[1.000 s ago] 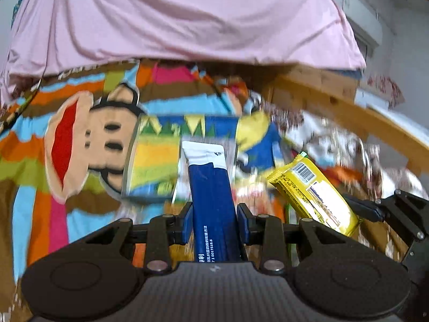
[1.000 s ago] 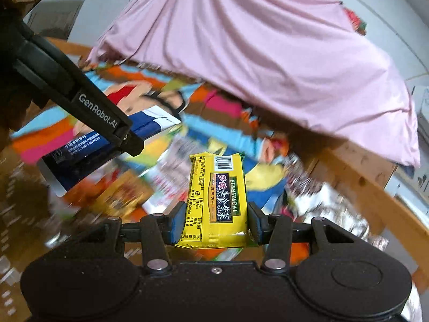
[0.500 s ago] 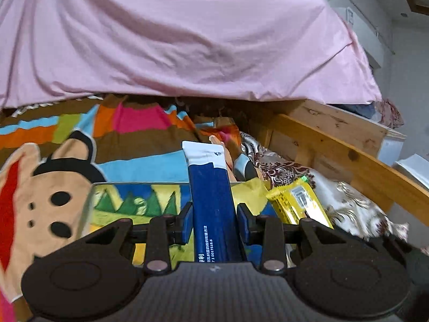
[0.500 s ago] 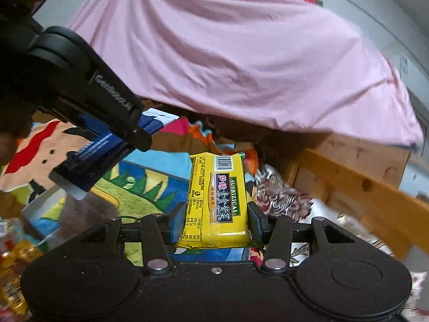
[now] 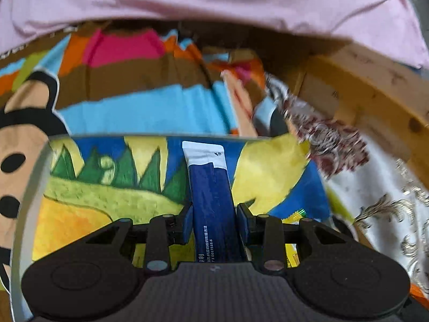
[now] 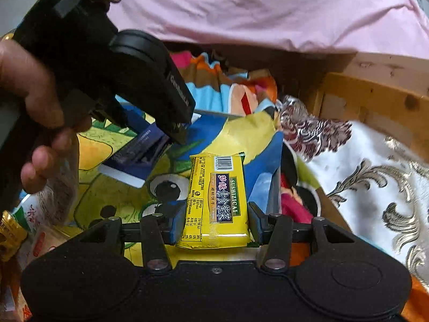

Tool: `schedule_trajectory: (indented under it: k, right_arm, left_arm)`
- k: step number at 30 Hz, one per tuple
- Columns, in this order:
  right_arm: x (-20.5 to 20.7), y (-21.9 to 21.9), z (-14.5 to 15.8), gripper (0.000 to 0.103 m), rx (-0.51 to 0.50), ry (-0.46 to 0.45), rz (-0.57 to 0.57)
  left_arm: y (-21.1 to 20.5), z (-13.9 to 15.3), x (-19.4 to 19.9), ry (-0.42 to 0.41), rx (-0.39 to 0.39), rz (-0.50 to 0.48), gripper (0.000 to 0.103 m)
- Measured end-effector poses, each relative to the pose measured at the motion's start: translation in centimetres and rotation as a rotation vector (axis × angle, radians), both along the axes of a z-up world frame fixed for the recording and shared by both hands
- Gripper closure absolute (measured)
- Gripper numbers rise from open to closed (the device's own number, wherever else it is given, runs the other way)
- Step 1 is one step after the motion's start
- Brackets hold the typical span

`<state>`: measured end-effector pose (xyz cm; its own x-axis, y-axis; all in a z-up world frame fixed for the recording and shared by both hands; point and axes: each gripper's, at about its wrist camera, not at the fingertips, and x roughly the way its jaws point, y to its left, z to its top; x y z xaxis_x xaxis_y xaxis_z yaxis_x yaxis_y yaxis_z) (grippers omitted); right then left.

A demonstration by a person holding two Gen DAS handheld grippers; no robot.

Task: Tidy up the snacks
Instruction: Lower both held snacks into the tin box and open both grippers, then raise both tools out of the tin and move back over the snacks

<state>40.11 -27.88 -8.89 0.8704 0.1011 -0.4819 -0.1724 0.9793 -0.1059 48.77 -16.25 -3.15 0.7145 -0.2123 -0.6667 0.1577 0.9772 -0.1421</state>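
Blue pack: a dark blue stick pack point(image 5: 213, 204) with a white end is pinched between the pads of the left tongs point(image 5: 214, 221); it is gripped near its lower half, so the white end juts out ahead of the jaws, probably so that it can be laid down end first.
Yellow pack: a yellow snack pack point(image 6: 216, 201) with a barcode at its far end is pinched across its width by the right tongs point(image 6: 214, 226); the label faces up and most of its length sticks out beyond the pads.
Left tongs state: pressed onto the blue pack, both pads touching its sides.
Right tongs state: closed on the yellow pack, held wider because the pack is broader.
Box: a cartoon-printed box point(image 5: 37, 177) lies just under and ahead of both tongs; both packs are held over its printed bottom, apparently because it is where the snacks are gathered.
Relation of tongs: in the right view the left tongs point(image 6: 174, 134) are seen up and to the left of the yellow pack, carried by a hand point(image 6: 40, 112), with the blue pack point(image 6: 136, 150) angled down toward the box.
Loose snacks: a few wrappers point(image 6: 10, 236) are seen low at the left of the right tongs, outside the box.
Step judged: both packs seem about to be lowered in; neither is seen touching the bottom yet.
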Motion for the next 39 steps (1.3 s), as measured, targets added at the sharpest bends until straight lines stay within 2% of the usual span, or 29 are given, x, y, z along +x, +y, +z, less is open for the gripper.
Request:
schedule_trajectory:
  k: [3,8,13,17,21,25,26,28,30,39]
  right_arm:
    - [-0.3,0.1,-0.2,0.052,0.006,0.02,-0.006]
    - [0.5,-0.1,-0.5,0.052,0.011,0.05,-0.01]
    - [0.7,-0.2,-0.8,0.051,0.013,0.062,-0.008]
    - [0.5,-0.2,-0.5,0.045,0.016,0.053,-0.008]
    - [-0.4,-0.2,0.4,0.035,0.022,0.019,-0.006]
    - [-1.8,-0.3,2.2,0.02,0.038,-0.041,-0.006]
    - [-2.3,-0.3,2.8,0.016,0.042,-0.062,-0.005]
    - [-3.4,-0.3,3.9,0.012,0.047,-0.103,-0.002]
    - [-4.5,-0.4,5.1,0.003,0.057,-0.14,-0.001]
    - [-10.5,-0.2,9.8,0.001,0.097,-0.286,-0.002]
  left_arm:
    - [-0.2,-0.7,0.3,0.007,0.007,0.005,0.065]
    - [-0.9,-1.9,0.6,0.022,0.069,0.005,0.065]
    - [-1.0,-2.9,0.5,0.048,0.075,0.01,0.063]
    - [-0.5,-2.9,0.0,0.034,0.049,0.007,0.048]
    - [0.4,-1.9,-1.2,-0.019,0.02,0.005,0.031]
    - [1.8,-0.2,-2.9,-0.076,-0.024,0.014,0.021]
    - [2.2,0.4,-3.5,-0.095,-0.031,0.02,0.019]
    - [3.0,1.5,-4.7,-0.135,-0.042,0.033,0.008]
    - [4.0,2.8,-6.4,-0.197,-0.055,0.051,0.004]
    - [8.4,6.4,-14.1,-0.355,-0.1,0.141,0.001]
